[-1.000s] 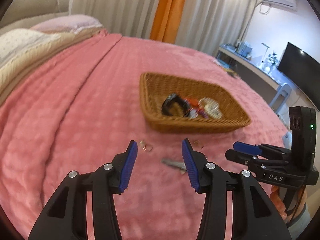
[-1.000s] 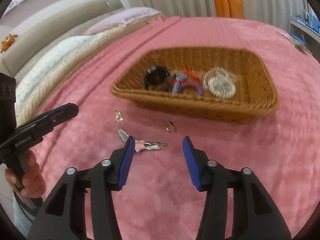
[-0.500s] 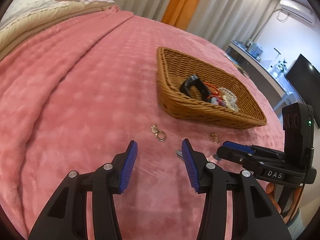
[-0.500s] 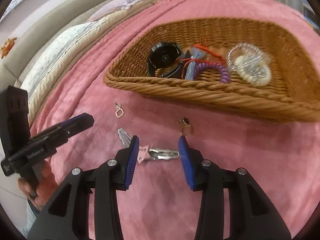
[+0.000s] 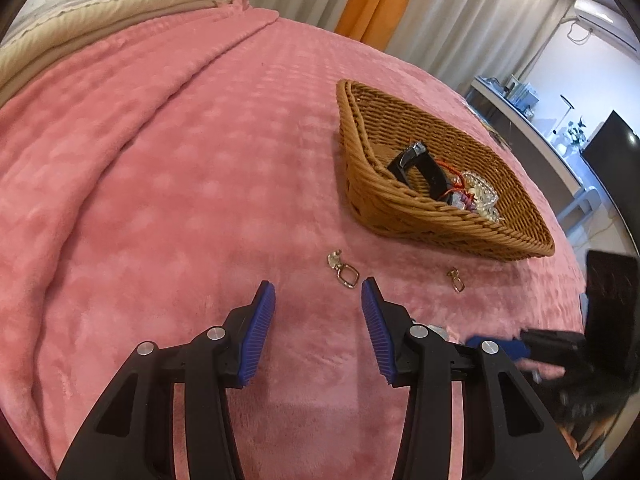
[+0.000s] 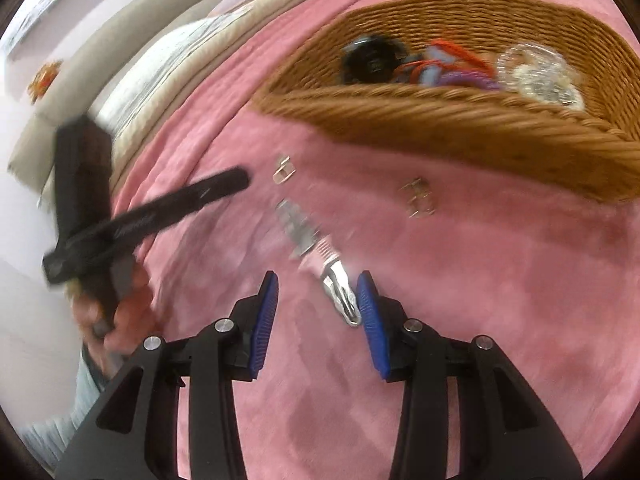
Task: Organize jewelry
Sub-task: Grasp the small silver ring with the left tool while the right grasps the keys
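The left claw (image 5: 318, 294) is closing on nothing, just short of an earring (image 5: 343, 271). The right claw (image 6: 318, 294) is held open around a hair clip's (image 6: 338, 288) tip. Bare pink bed (image 5: 168, 184) is seen left; the basket (image 5: 404, 208) blocks beyond.

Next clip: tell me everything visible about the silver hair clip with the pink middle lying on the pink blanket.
The silver hair clip with the pink middle is long and slim, apparently shiny metal, blurred by motion. It lies flat on the pink plush blanket, diagonal, in front of the brown wicker basket and outside it. Its near pronged end sits between the right claw's blue pads, beside the right-hand one; contact cannot be told.
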### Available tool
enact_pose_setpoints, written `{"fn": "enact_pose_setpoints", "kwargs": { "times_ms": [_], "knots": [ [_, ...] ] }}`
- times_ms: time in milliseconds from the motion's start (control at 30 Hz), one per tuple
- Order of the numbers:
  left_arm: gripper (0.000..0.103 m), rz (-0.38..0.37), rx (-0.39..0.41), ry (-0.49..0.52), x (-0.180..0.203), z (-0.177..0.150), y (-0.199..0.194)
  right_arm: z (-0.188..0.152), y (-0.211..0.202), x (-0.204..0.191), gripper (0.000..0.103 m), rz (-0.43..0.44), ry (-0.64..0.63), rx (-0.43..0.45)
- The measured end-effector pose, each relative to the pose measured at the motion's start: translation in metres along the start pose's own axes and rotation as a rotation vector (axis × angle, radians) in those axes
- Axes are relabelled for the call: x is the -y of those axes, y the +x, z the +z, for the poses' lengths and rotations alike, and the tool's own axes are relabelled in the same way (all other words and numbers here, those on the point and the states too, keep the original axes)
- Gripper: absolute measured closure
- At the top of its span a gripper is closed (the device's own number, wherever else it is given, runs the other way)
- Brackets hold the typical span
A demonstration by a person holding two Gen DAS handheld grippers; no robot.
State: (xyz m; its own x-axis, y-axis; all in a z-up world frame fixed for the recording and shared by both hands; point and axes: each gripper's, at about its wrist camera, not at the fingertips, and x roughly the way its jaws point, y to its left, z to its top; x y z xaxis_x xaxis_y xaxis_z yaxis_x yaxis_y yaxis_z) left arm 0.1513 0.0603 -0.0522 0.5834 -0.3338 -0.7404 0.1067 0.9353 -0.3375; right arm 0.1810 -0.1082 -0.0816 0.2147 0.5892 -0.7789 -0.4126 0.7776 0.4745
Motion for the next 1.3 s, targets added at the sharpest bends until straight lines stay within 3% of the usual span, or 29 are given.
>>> {"fn": "enact_pose_setpoints", "kwargs": {
  "times_ms": [167,267,467,633,700,767,1067,1300],
  "knots": [
    [0.06,-0.029,-0.006,-0.003,-0.007,-0.005,-0.001,-0.002,0.002,-0.018,0.065,-0.194,-0.077,0.044],
    [0.06,-0.032,-0.011,0.025,-0.006,-0.011,-0.002,-0.005,0.006,-0.021,0.065,-0.245,-0.101,0.061],
    [0.06,0.063,-0.025,0.119,0.018,-0.001,0.013,-0.014,0.008,-0.028,0.087,-0.352,-0.164,0.082],
    [0.065,0.078,-0.035,0.102,0.02,0.016,0.032,-0.017,0.005,-0.028,0.089,-0.369,-0.162,0.096],
    [0.083,0.093,-0.028,0.111,0.021,0.017,0.035,-0.02,0.005,-0.031,0.091,-0.371,-0.168,0.1],
    [0.095,0.072,-0.025,0.107,0.019,0.017,0.035,-0.022,0.003,-0.032,0.091,-0.369,-0.167,0.109],
    [0.095,-0.055,0.011,0.039,0.007,0.011,0.016,-0.038,-0.028,-0.027,0.091,-0.318,-0.129,0.158],
    [0.096,-0.11,0.103,0.095,0.036,0.012,-0.034,-0.036,-0.086,-0.04,0.091,-0.312,-0.123,0.275]
  ]
}}
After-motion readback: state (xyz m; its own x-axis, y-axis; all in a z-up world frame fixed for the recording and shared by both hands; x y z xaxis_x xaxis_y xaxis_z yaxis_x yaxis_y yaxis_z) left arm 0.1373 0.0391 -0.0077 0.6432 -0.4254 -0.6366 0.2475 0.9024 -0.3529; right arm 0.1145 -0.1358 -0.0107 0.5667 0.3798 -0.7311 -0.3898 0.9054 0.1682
